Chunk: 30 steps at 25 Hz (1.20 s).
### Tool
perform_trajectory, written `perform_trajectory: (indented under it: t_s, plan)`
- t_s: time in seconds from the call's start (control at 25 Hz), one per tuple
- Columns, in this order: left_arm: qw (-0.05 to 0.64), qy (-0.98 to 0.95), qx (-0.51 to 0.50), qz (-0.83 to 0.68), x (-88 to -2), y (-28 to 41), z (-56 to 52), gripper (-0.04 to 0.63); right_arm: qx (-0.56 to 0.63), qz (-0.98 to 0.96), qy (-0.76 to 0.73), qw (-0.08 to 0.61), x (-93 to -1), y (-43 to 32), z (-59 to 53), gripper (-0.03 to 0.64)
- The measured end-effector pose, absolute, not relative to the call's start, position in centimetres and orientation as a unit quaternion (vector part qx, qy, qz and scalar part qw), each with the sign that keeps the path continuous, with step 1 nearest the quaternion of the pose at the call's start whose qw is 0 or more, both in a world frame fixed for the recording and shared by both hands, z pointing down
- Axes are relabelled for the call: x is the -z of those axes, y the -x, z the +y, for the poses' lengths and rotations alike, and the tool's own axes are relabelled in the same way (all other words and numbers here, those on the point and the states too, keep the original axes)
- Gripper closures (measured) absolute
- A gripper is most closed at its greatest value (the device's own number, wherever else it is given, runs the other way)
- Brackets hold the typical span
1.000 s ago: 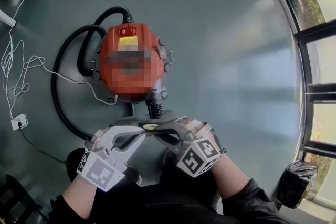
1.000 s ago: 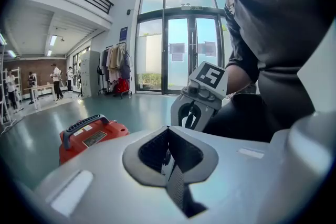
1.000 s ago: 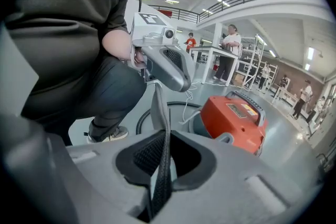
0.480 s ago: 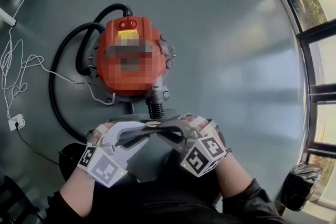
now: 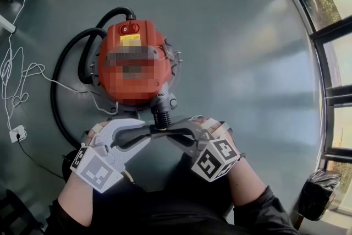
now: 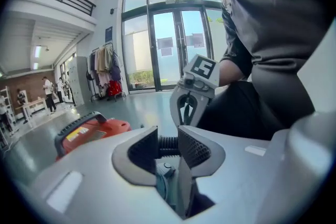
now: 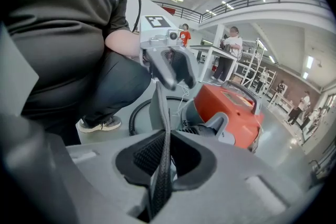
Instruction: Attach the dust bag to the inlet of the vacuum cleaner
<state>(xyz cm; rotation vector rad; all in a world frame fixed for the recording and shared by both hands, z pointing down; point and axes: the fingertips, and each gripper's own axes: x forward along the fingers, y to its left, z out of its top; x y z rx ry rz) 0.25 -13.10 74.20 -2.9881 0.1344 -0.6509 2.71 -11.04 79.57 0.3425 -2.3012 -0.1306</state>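
The red vacuum cleaner [image 5: 132, 69] stands on the grey floor, its black ribbed inlet [image 5: 161, 117] pointing toward me. Both grippers meet tip to tip right at the inlet's mouth. My right gripper [image 5: 171, 132] is shut on the thin dark edge of the dust bag [image 7: 163, 128], which runs up from its jaws [image 7: 164, 157]. My left gripper [image 5: 147, 132] has just been opening: its jaws [image 6: 168, 147] stand apart. The bag's edge [image 6: 181, 186] lies beside one pad, unpressed. The ribbed inlet [image 6: 168, 145] shows through the gap. The rest of the bag is hidden below my hands.
A black hose [image 5: 66, 80] loops round the vacuum's left side. A white cable [image 5: 22, 74] trails to a plug block [image 5: 16, 132] at far left. A black sack [image 5: 319, 192] sits at the lower right by the windows. People stand far off in the hall.
Both grippers have sunk and closed in on the inlet's mouth. The left gripper's jaws, shut on the bag's edge a second ago, have spread apart. The right gripper keeps its hold.
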Motion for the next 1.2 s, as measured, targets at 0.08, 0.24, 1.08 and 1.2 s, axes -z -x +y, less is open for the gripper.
perform_trajectory:
  t_s: [0.08,0.24,1.08,1.2]
  plan:
    - [0.064,0.974,0.205,0.069,-72.4,0.2,-15.4,0.504,0.054,-0.907,-0.134,0.395,-79.6,-2.7,-11.2,0.597]
    - [0.118,0.966,0.205,0.106,-70.0,0.4,-19.7,0.534,0.059,-0.907,-0.130,0.396,-79.5,-2.8,-11.3,0.595]
    - [0.131,0.922,0.335,0.140,-76.4,-0.7,-28.2,0.580,0.060,-0.909,-0.123,0.394,-79.8,-2.9,-12.7,0.580]
    - [0.131,0.923,0.335,0.137,-76.4,-0.8,-28.2,0.581,0.062,-0.909,-0.118,0.396,-79.9,-2.5,-13.0,0.577]
